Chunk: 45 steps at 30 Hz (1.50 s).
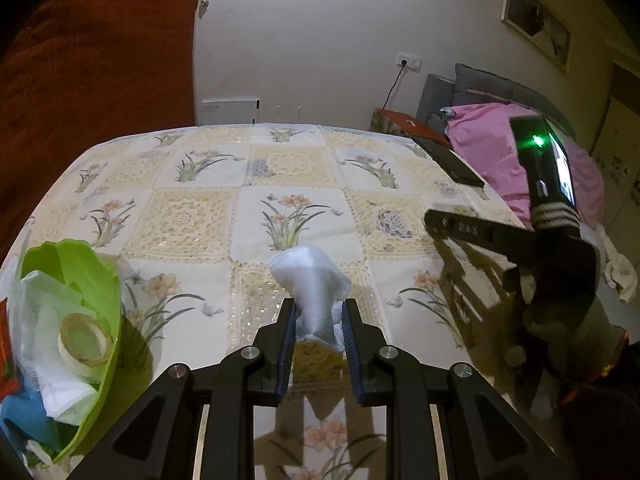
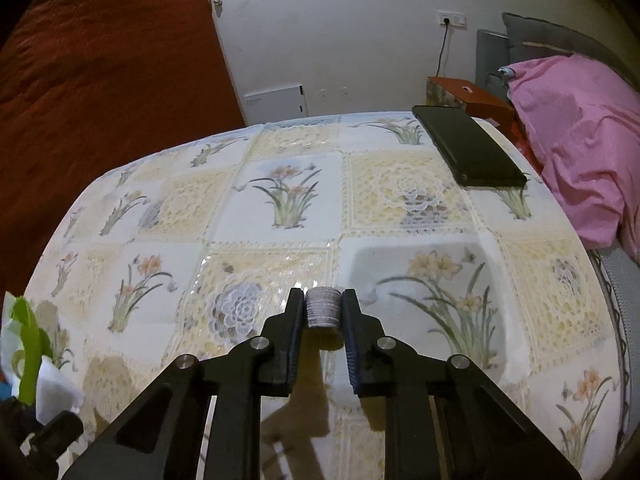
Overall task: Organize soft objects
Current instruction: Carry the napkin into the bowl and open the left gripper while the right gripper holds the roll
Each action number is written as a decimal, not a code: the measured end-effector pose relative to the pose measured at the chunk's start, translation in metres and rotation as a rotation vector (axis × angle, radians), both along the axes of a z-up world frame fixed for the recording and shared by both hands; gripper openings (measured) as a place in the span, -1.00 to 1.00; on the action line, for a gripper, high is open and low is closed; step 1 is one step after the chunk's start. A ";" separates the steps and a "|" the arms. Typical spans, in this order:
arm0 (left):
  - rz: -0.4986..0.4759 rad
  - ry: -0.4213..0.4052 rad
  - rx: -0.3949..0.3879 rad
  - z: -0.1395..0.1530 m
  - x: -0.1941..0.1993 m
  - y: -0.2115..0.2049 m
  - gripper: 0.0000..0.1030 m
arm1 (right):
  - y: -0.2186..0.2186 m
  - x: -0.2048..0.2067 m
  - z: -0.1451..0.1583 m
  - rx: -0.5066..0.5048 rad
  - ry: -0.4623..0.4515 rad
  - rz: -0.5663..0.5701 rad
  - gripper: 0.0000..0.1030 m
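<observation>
A pale blue-white soft cloth pouch [image 1: 308,272] hangs above the floral tablecloth [image 1: 192,216], and my left gripper [image 1: 318,308] is shut on its lower part. To the left sits a green bowl [image 1: 100,280] with white cloths [image 1: 52,300], a tape roll [image 1: 82,340] and a blue cloth [image 1: 24,416] in it. My right gripper [image 2: 323,295] is shut on a small grey ribbed roll [image 2: 323,314] that looks like fabric, low over the table. In the left wrist view the right gripper [image 1: 436,222] is at the right, held by a gloved hand [image 1: 560,320].
A black flat device [image 2: 472,148] lies at the table's far right corner. A pink pillow [image 2: 580,140] rests on a grey seat beyond the right edge. A red curtain [image 2: 100,80] hangs at the left. The green bowl's rim [image 2: 28,340] shows at the lower left.
</observation>
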State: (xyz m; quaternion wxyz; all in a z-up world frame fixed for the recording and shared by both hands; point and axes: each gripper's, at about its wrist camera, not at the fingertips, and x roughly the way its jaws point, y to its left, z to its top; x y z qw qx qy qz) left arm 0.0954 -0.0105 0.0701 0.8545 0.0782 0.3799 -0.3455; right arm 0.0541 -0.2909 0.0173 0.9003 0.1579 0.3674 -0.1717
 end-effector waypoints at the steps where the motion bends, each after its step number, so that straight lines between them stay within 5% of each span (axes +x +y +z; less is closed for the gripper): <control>1: 0.002 0.001 -0.003 0.001 0.000 0.001 -0.53 | 0.001 -0.003 0.000 0.003 -0.003 0.001 -0.63; 18: 0.033 -0.013 -0.064 0.021 -0.017 0.035 -0.53 | 0.050 -0.087 0.040 0.050 -0.134 0.082 -0.64; 37: 0.186 -0.086 -0.135 0.053 -0.011 0.122 -0.53 | 0.120 -0.089 0.052 0.085 -0.151 0.201 -0.64; 45: 0.291 -0.092 -0.113 0.046 0.006 0.159 -0.52 | 0.141 -0.083 0.048 0.105 -0.137 0.239 -0.64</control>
